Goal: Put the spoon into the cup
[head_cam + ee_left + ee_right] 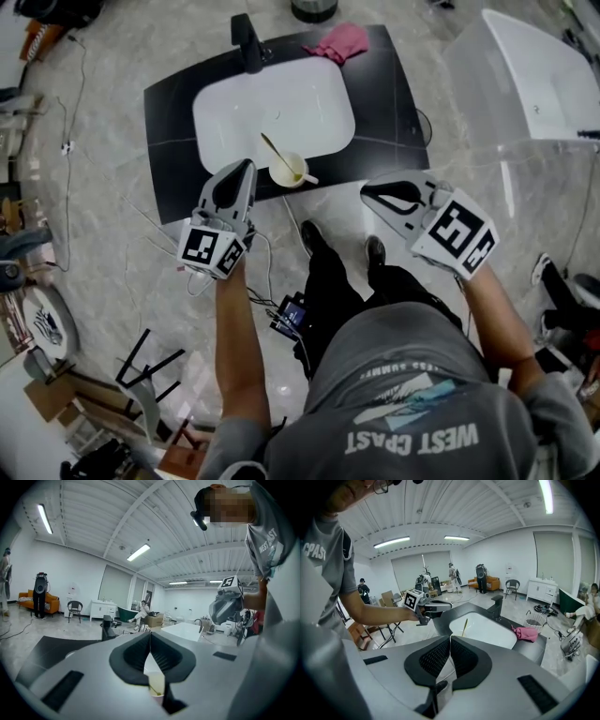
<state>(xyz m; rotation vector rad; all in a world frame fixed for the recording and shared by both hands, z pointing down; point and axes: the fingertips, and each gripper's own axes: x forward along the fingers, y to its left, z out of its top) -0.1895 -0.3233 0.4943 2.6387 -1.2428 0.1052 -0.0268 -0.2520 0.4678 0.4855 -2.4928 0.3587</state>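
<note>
The cup [287, 172] stands on the front rim of the white sink basin [272, 108], which is set into a black countertop [169, 122]; the spoon [277, 156] stands in the cup, its bowl hidden inside and its thin handle leaning up and to the left over the basin; a short pale stub juts from the cup's right side, too small to tell whether it is a handle. The left gripper [246, 167] hovers just beside the cup on its left, its jaws drawn together at the tips with nothing between them; in the left gripper view only a sliver of the cup's rim shows through the gap below the closed tips, the rest being covered by the jaws. The right gripper [368, 193] hangs at the countertop's front edge, to the right of the cup and apart from it, its jaws likewise pressed together and empty; in the right gripper view the cup is hidden behind the jaws and only the spoon's handle rises above them. A black faucet [249, 45] stands at the far edge of the basin; a pink cloth [339, 41] lies crumpled near the countertop's far right corner; the person's shoes [314, 239] show on the pale floor [112, 56] between the two grippers.
</note>
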